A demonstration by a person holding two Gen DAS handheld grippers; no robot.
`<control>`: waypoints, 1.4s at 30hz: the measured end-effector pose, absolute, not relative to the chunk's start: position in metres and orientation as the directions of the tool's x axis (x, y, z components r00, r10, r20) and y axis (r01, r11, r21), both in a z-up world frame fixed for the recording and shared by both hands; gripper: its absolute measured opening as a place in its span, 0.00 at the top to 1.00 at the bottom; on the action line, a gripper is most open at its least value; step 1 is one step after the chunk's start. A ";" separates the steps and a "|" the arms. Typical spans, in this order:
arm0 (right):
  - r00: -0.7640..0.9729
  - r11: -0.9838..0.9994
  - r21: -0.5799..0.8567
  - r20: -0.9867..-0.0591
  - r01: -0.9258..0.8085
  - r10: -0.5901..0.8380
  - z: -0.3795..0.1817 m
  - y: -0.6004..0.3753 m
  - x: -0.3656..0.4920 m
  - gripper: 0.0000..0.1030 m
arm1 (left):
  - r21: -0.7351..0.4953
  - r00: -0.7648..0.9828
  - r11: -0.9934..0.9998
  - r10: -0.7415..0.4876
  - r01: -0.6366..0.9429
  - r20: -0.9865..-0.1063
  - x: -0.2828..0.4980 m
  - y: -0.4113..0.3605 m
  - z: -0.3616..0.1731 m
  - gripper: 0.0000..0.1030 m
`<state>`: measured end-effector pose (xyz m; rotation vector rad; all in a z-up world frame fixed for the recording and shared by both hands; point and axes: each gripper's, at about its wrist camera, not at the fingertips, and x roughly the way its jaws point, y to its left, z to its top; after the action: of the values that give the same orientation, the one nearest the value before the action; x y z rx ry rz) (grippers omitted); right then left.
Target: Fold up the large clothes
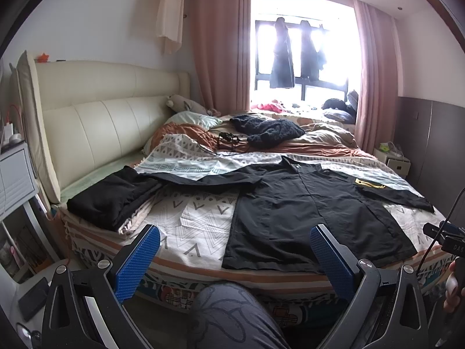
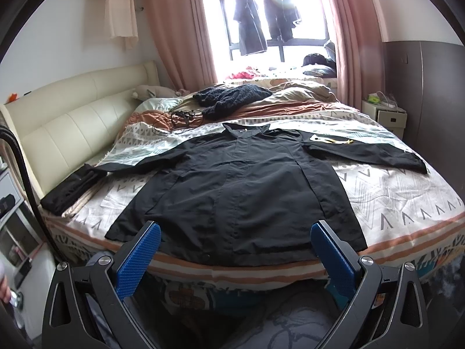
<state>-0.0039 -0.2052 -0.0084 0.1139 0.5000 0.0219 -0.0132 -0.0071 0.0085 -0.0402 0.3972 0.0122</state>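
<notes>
A large black jacket (image 2: pixel 238 186) lies spread flat, front up, on the patterned bedspread (image 2: pixel 392 200), sleeves stretched out to both sides and hem at the near bed edge. A yellow patch (image 2: pixel 334 140) marks its right sleeve. The same jacket (image 1: pixel 314 212) fills the right half of the left wrist view. My right gripper (image 2: pixel 235 250) hovers open just short of the hem, nothing between its blue pads. My left gripper (image 1: pixel 235 250) is open too, held off the bed edge left of the jacket, above a person's knee (image 1: pixel 229 311).
A folded black garment (image 1: pixel 113 197) rests at the bed's left corner. A dark knit item (image 2: pixel 232 96) and a tangle of cables (image 2: pixel 180 117) lie farther back. Cream headboard (image 1: pixel 96 116) on the left, a nightstand (image 2: pixel 383 113) on the right, a white cabinet (image 1: pixel 14 180) near left.
</notes>
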 end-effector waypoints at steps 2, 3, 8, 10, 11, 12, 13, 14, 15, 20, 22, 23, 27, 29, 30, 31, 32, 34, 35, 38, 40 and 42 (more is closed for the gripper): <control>0.877 0.994 0.112 -0.477 0.007 0.048 -0.008 -0.205 -0.004 0.00 | -0.039 0.922 0.999 0.004 -0.021 -0.388 -0.013 -0.007 0.009 0.00; 0.877 0.994 0.110 -0.478 0.007 0.047 -0.009 -0.205 -0.004 0.00 | -0.039 0.922 0.999 0.004 -0.021 -0.388 -0.014 -0.008 0.008 0.00; 0.879 0.995 0.097 -0.475 0.004 0.042 -0.008 -0.204 -0.006 0.00 | -0.041 0.922 0.999 0.004 -0.022 -0.388 -0.014 -0.008 0.007 0.00; 0.880 0.996 0.091 -0.473 0.005 0.039 -0.008 -0.204 -0.006 0.00 | -0.041 0.921 0.999 0.003 -0.021 -0.389 -0.014 -0.008 0.007 0.00; 0.880 0.996 0.090 -0.473 0.004 0.039 -0.008 -0.204 -0.006 0.00 | -0.040 0.921 0.999 0.003 -0.020 -0.389 -0.014 -0.008 0.007 0.00; 0.880 0.996 0.089 -0.473 0.004 0.039 -0.007 -0.203 -0.006 0.00 | -0.039 0.921 0.999 0.003 -0.019 -0.389 -0.015 -0.008 0.007 0.00; 0.880 0.996 0.090 -0.474 0.003 0.040 -0.007 -0.203 -0.005 0.00 | -0.038 0.921 0.999 0.002 -0.019 -0.389 -0.015 -0.009 0.007 0.00; 0.880 0.996 0.092 -0.473 0.001 0.042 -0.007 -0.203 -0.006 0.00 | -0.037 0.922 0.999 0.002 -0.017 -0.388 -0.015 -0.009 0.007 0.00; 0.881 0.996 0.093 -0.472 0.000 0.044 -0.007 -0.203 -0.006 0.00 | -0.033 0.922 0.999 0.003 -0.017 -0.387 -0.015 -0.009 0.007 0.00; 0.882 0.996 0.086 -0.469 0.001 0.039 -0.005 -0.201 -0.002 0.00 | -0.023 0.919 1.000 0.009 -0.019 -0.393 -0.012 -0.010 0.005 0.00; 0.883 0.997 0.080 -0.468 -0.003 0.040 -0.003 -0.198 0.000 0.00 | -0.020 0.918 1.000 0.011 -0.020 -0.395 -0.011 -0.009 0.004 0.00; 0.884 0.997 0.076 -0.466 -0.006 0.041 -0.002 -0.197 0.000 0.00 | -0.020 0.918 1.000 0.013 -0.023 -0.395 -0.010 -0.007 0.004 0.00; 0.879 0.997 0.080 -0.474 -0.010 0.047 0.001 -0.191 0.008 0.00 | -0.034 0.911 0.998 0.030 -0.048 -0.411 -0.003 0.001 0.005 0.00; 0.865 0.995 0.098 -0.496 -0.032 0.076 0.001 -0.189 0.017 0.00 | -0.026 0.908 0.998 0.041 -0.057 -0.416 0.002 0.004 0.006 0.00; 0.861 0.994 0.105 -0.501 -0.040 0.087 0.001 -0.189 0.021 0.00 | -0.021 0.908 0.998 0.049 -0.063 -0.417 0.004 0.005 0.005 0.00; 0.862 0.993 0.109 -0.499 -0.041 0.090 0.001 -0.190 0.023 0.00 | -0.012 0.902 0.997 0.065 -0.078 -0.427 0.011 0.005 0.004 0.00; 0.871 0.993 0.113 -0.483 -0.040 0.090 0.002 -0.192 0.025 0.00 | -0.013 0.897 0.996 0.072 -0.086 -0.436 0.015 0.005 0.003 0.00; 0.880 0.993 0.117 -0.468 -0.032 0.084 0.001 -0.194 0.030 0.00 | -0.035 0.889 0.995 0.069 -0.095 -0.453 0.024 0.006 0.001 0.00; 0.878 0.992 0.123 -0.472 -0.029 0.084 0.001 -0.196 0.034 0.00 | -0.038 0.886 0.994 0.071 -0.100 -0.459 0.029 0.004 0.000 0.00; 0.859 0.987 0.149 -0.496 -0.054 0.122 -0.003 -0.203 0.054 0.00 | -0.008 0.877 0.994 0.095 -0.111 -0.472 0.045 -0.003 0.002 0.00; 0.853 0.986 0.152 -0.503 -0.067 0.136 -0.004 -0.208 0.070 0.00 | 0.004 0.875 0.992 0.112 -0.126 -0.471 0.055 -0.005 0.000 0.00; 0.855 0.987 0.147 -0.502 -0.067 0.132 -0.004 -0.211 0.085 0.00 | 0.015 0.865 0.991 0.123 -0.133 -0.487 0.071 -0.008 -0.005 0.00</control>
<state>0.0846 -0.2110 -0.0043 0.1258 0.5361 0.1051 0.0709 -0.0076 -0.0048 -0.0197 0.5089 0.1340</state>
